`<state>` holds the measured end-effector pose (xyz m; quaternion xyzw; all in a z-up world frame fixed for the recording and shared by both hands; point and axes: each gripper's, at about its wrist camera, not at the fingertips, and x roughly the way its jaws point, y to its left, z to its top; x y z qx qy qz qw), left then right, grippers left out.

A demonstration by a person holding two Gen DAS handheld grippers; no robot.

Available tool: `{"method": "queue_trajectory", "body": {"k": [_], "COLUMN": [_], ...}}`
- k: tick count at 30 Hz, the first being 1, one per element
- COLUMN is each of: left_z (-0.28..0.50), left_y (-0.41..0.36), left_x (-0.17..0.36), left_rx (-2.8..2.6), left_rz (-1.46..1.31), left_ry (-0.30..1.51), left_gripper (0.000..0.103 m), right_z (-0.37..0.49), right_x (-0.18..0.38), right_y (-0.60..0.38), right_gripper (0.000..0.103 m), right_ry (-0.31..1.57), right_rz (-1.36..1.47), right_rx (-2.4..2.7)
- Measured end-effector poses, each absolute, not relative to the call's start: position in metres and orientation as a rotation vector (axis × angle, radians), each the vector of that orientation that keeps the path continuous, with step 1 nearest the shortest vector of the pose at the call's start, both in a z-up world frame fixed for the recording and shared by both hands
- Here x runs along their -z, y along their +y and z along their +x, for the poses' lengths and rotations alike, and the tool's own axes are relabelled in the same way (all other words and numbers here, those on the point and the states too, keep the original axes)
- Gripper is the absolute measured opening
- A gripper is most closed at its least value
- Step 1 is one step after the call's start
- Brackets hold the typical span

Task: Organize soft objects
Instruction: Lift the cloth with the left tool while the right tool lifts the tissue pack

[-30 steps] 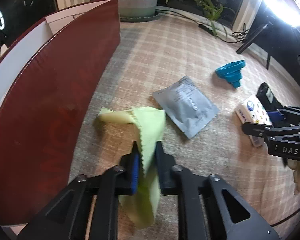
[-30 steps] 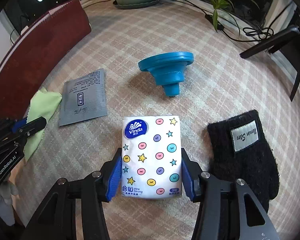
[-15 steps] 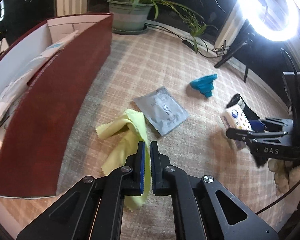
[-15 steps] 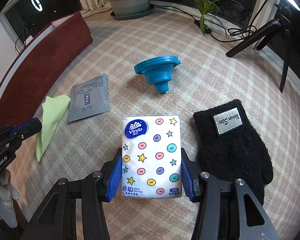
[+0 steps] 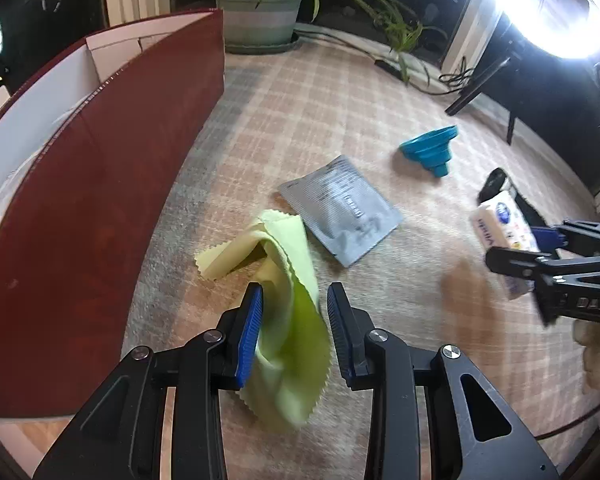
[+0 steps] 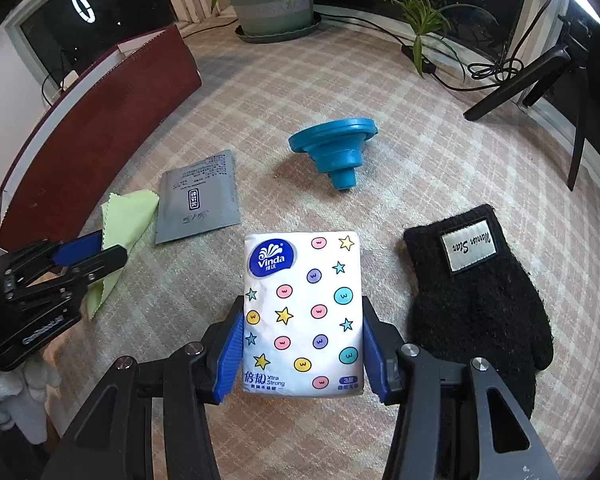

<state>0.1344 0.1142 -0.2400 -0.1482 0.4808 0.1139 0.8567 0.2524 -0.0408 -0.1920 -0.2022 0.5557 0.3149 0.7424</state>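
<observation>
A yellow-green cloth (image 5: pixel 288 272) lies crumpled on the checked rug, part of it hanging between the jaws of my left gripper (image 5: pixel 294 300), which stand open around it. The cloth also shows in the right wrist view (image 6: pixel 124 220). My right gripper (image 6: pixel 304 328) is shut on a white Vinda tissue pack (image 6: pixel 302 308) with coloured dots and stars, and holds it above the rug. The tissue pack also shows in the left wrist view (image 5: pixel 500 224). A black knit glove (image 6: pixel 476 292) lies just right of the tissue pack.
A dark red box (image 5: pixel 80 208) with a white inside stands along the left. A grey foil sachet (image 5: pixel 340 208) and a blue collapsible funnel (image 5: pixel 430 148) lie on the rug. A potted plant (image 6: pixel 276 4), cables and a light stand (image 6: pixel 540 76) are at the back.
My left gripper has opened; half a second ago it was shut on the cloth. The cloth now sags between the jaws. The right gripper still holds the tissue pack.
</observation>
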Motion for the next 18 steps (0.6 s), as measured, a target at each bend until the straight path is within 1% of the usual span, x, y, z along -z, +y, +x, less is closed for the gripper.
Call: {"method": "queue_trajectory", "body": {"k": [5,7,9,10,11,14,18], "left_z": [0.141,0.142,0.143,0.143,0.143,0.141,0.137], "left_y": [0.120,0.120,0.122,0.123,0.124,0.129,0.132], "left_x": [0.250,0.250,0.250,0.250,0.251,0.251,0.251], "left_rx": [-0.251,-0.253,-0.254,-0.257,-0.262,-0.257,-0.251], "left_rz": [-0.317,-0.320,-0.334,-0.342,-0.345,-0.367,-0.387], "left_ry": [1.036,1.020,1.009,1.004,1.002,0.995,0.987], "left_gripper": [0.031,0.031,0.017,0.016,0.012,0.006,0.004], "right_z": [0.255,0.256,0.257,0.258,0.259,0.261,0.264], "right_x": [0.194,0.196,0.198,0.199,0.200,0.203,0.209], "right_y": [-0.040,-0.042,-0.043,-0.044,-0.044,-0.048,-0.050], "right_gripper": [0.048,0.048,0.048,0.048,0.048,0.048,0.048], "right_ry": [1.223,1.228,1.231,1.233,1.235,1.241,1.256], "right_rz": [-0.441,-0.438,-0.436,-0.434,-0.431,-0.417,-0.396], "right_rx": [-0.688,-0.686,-0.684,-0.683,-0.682,-0.680,-0.686]}}
